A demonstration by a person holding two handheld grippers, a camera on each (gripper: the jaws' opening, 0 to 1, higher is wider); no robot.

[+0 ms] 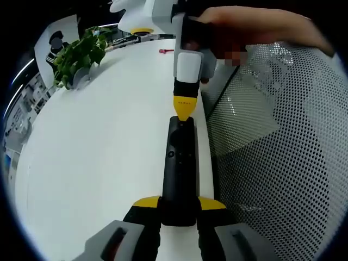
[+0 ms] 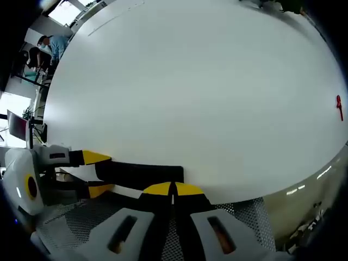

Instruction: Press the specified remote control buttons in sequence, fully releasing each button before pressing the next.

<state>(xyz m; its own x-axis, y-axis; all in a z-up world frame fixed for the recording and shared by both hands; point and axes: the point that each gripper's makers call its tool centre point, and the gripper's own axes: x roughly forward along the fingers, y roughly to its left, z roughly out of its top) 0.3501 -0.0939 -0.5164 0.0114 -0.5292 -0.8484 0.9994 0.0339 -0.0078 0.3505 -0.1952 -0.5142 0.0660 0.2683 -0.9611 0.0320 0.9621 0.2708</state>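
The broad white tabletop [image 1: 98,136] is carrying everything here, and the long black plastic remote control [image 1: 180,174] is lying along its near edge, just beside a grey perforated mesh chair back [image 1: 283,152]. Beyond the remote, well apart from it, a leafy green potted plant [image 1: 81,54] is standing on the table, and a small red object [image 1: 166,51], too small to identify, is lying farther along the same edge.

The left gripper [image 1: 179,209] is pinching the near end of the remote, its yellow-tipped jaws pressing on either side of the body and holding it steady. The right gripper [image 2: 173,189] is coming down at the remote's far end with its yellow tips pressed together into a single point; in the left gripper view that point is touching or hovering just over the top of the remote, and I cannot tell which.

To do this press well, the right gripper should be pushing straight down on the target button with the closed tips, not sliding across neighbouring keys, while the left one is keeping the body from tipping off the table edge. After the press, it should be lifting fully away from the button before going to the next, and the remote should be staying in view.
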